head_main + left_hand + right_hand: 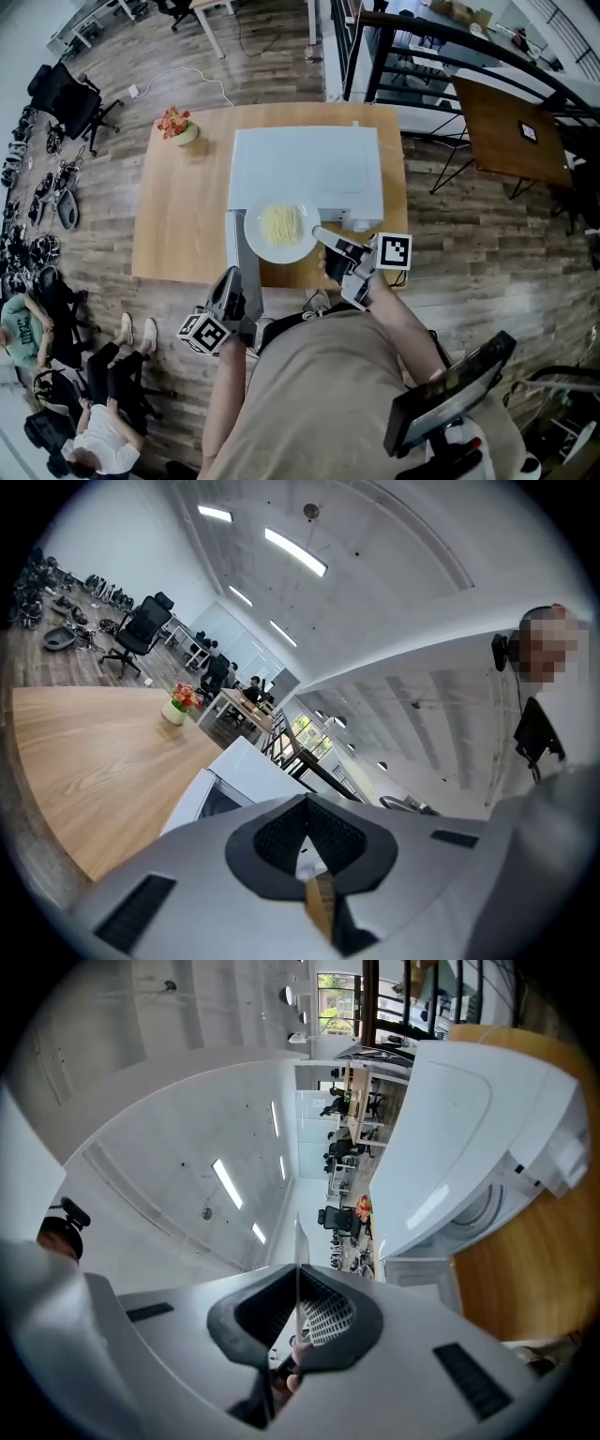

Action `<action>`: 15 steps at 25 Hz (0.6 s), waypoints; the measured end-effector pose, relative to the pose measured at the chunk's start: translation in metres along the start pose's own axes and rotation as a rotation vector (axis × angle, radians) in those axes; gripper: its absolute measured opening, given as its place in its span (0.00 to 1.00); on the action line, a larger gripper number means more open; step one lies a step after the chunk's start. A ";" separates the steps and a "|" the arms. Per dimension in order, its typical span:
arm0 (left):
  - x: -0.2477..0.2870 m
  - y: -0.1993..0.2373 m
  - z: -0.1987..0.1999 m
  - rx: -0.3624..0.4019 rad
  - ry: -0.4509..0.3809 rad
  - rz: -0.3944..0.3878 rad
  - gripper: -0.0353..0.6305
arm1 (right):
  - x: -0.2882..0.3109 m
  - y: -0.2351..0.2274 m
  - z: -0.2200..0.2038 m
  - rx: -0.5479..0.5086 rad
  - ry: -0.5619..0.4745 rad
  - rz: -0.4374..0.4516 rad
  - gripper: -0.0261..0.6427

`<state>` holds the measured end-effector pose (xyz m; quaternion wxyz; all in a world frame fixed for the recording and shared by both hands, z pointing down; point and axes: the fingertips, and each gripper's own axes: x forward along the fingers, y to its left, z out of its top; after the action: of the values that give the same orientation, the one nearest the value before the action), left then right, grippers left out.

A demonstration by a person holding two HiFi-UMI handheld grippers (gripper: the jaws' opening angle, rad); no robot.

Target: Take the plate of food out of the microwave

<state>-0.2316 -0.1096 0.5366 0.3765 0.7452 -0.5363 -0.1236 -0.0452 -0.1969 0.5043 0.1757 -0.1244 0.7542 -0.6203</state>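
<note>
A white plate [279,228] of pale noodles hangs level in front of the white microwave [309,169], over the table's near edge. My right gripper [321,235] is shut on its right rim. In the right gripper view the rim shows edge-on as a thin line [297,1241] between the closed jaws of that gripper [297,1283], with the microwave [469,1129] to the right. The microwave door [231,246] stands swung out at the left. My left gripper [228,284] is below the door's end, jaws shut and empty. The left gripper view has the left gripper [305,803] pointing past the door [208,801].
The microwave stands on a wooden table [178,216] with a small flower pot [178,127] at its far left corner. Beyond it are a dark railing [450,37] and a brown table [511,131] at the right. Office chairs and a seated person [94,431] are on the left.
</note>
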 end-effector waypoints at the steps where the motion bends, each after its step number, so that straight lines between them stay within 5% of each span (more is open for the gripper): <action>1: 0.000 0.001 -0.001 0.003 0.008 0.001 0.06 | 0.000 0.000 -0.001 -0.012 0.002 -0.009 0.06; 15: 0.031 -0.006 -0.041 0.014 0.156 -0.024 0.06 | -0.044 -0.052 -0.012 -0.002 0.016 -0.193 0.06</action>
<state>-0.1911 -0.1186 0.5671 0.4106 0.7614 -0.4973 -0.0660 -0.0124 -0.1785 0.5622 0.1089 -0.1914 0.7407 -0.6347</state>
